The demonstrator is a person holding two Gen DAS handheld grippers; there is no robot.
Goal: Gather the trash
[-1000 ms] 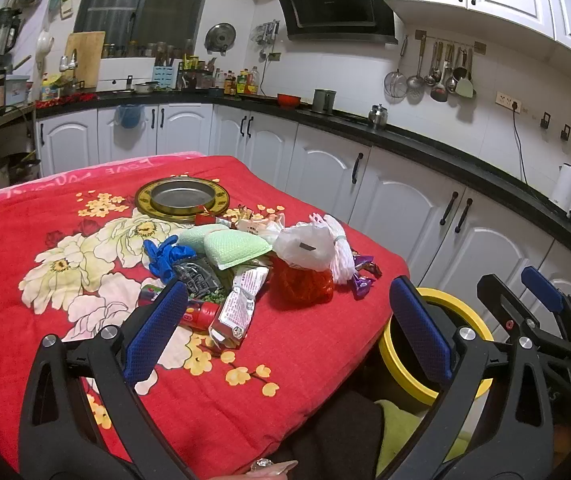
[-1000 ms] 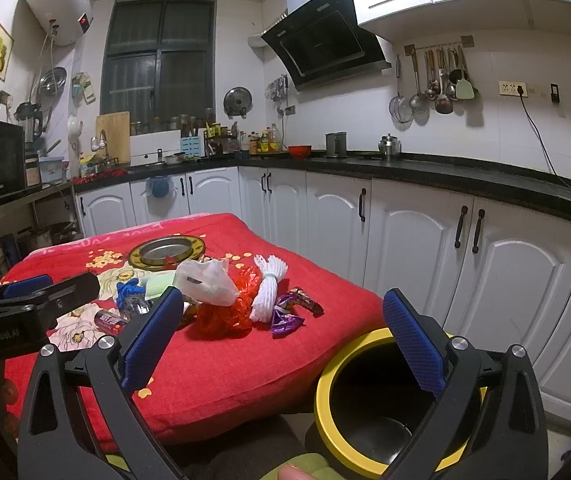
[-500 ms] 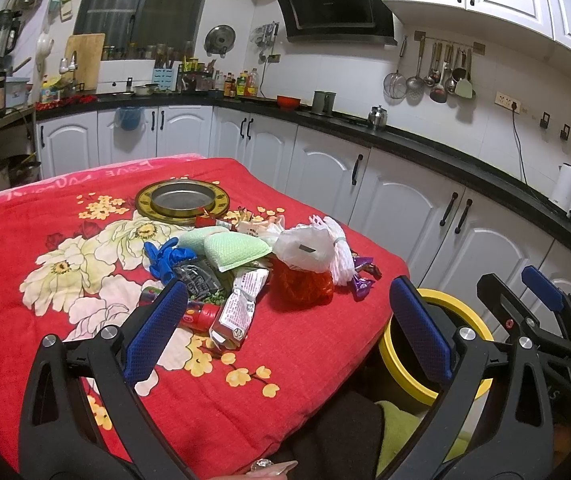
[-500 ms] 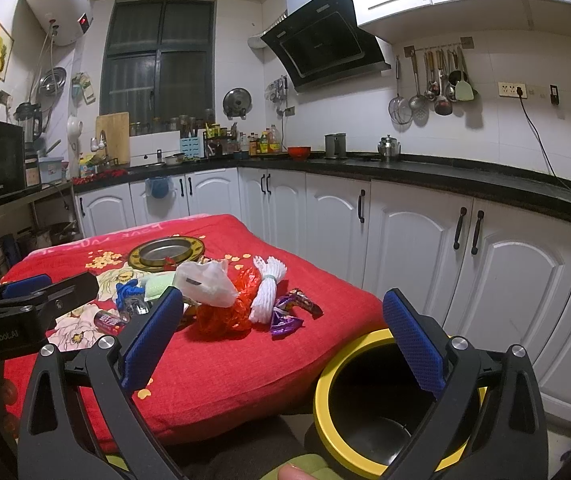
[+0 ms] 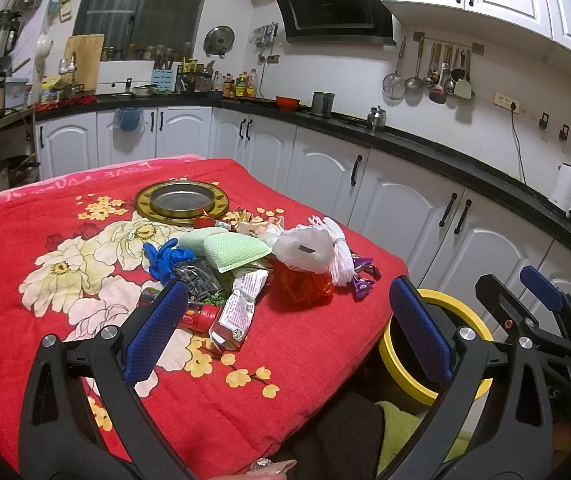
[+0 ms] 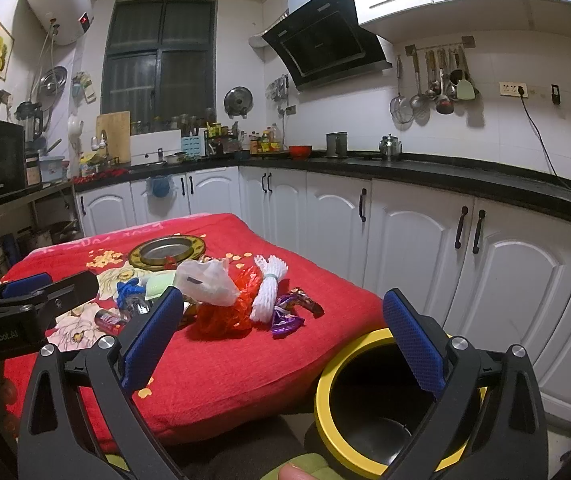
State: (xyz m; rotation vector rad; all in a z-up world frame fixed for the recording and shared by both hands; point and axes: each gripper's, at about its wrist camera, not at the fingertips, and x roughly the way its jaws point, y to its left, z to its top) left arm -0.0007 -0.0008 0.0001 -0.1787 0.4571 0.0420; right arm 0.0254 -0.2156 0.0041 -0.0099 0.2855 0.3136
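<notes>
Trash pile [image 5: 245, 264] heaped on red floral table [image 5: 305, 352], between round metal tray [image 5: 182, 200] and near edge; no piece collected yet. Left tongs [image 5: 285, 332] spread wide, empty, low over near edge, pile straight ahead. Nearest piece to them: white wrapper [image 5: 237, 310], long axis running toward tongs. Right tongs [image 6: 281, 340] also wide, empty, over gap between table and yellow-rimmed bin [image 6: 325, 380]; pile ahead and left of them. Left tongs judged nearer pile, right nearer bin. Pile's underlayers hidden; bin part-blocked by tong fingers.
</notes>
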